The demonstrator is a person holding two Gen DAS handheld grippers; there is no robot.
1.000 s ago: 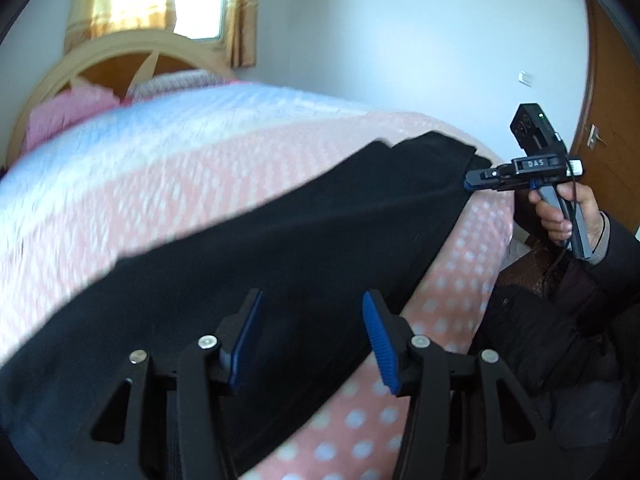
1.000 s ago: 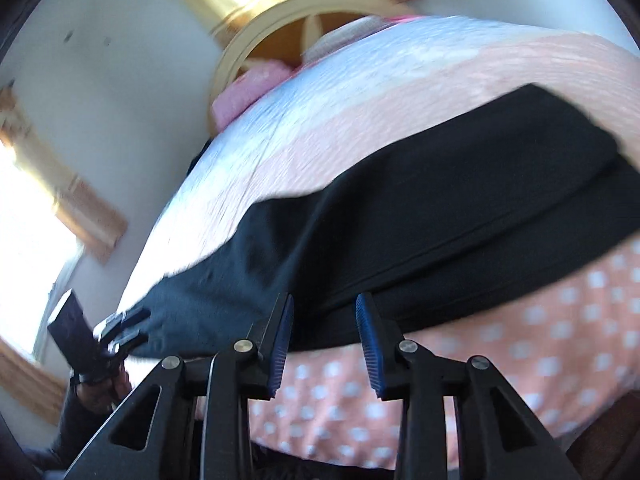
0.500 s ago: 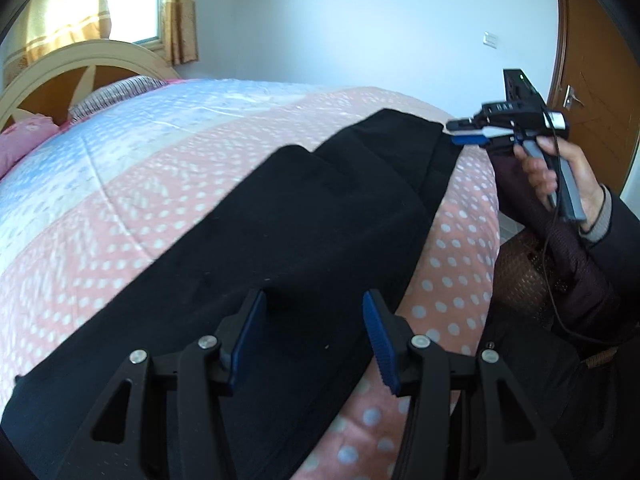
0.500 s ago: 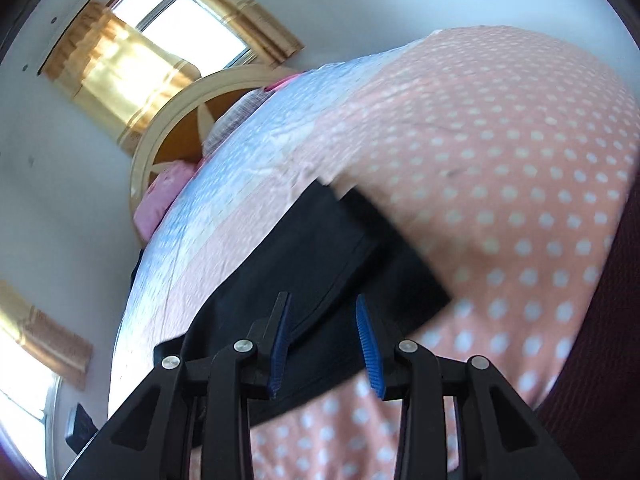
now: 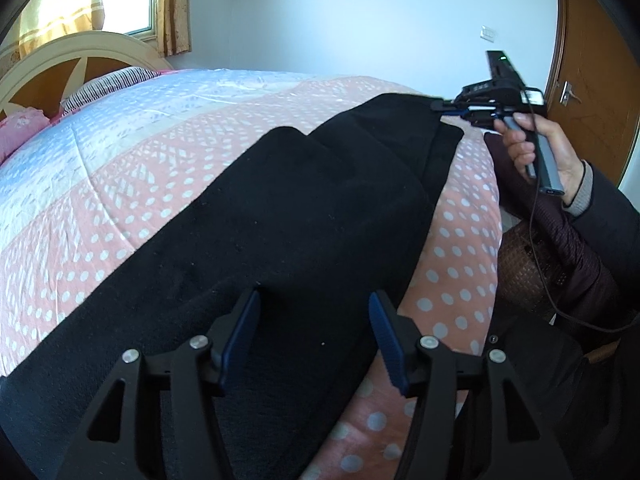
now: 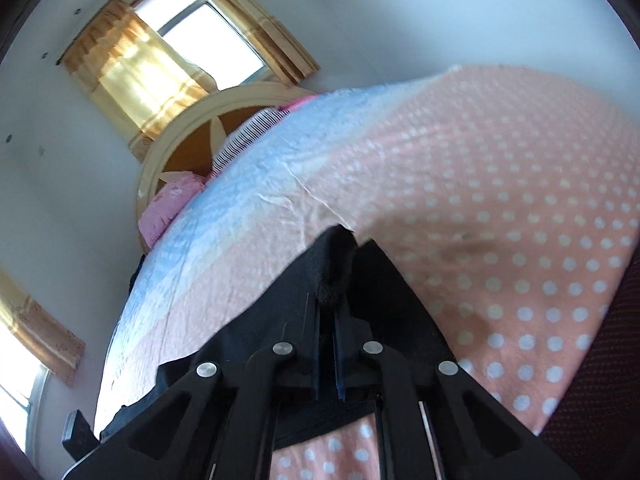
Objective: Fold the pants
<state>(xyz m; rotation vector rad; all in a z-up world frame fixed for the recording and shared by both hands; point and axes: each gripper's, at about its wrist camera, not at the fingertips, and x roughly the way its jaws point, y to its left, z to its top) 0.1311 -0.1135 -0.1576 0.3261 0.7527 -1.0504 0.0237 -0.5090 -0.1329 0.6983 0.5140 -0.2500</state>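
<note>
Black pants [image 5: 280,220] lie stretched across the pink dotted bedspread, one leg folded over the other. My left gripper [image 5: 314,334] is open and hovers just above the near part of the pants. My right gripper [image 6: 328,320] is shut on the far end of the pants [image 6: 336,276], with a bunch of black cloth standing up between its blue pads. In the left wrist view the right gripper [image 5: 442,106] pinches that far end at the bed's right edge, held by a hand.
The bed [image 5: 100,152] has a pink and blue quilt, pink pillows [image 5: 20,128] and a cream headboard [image 5: 72,52]. A wooden door [image 5: 592,60] stands at the right. The person's dark sleeve and cable [image 5: 560,264] are by the bed's right side.
My right gripper moved to the far end of the pants and closed on the cloth. My left gripper stayed open over the pants; its view steadied and shifted slightly.
</note>
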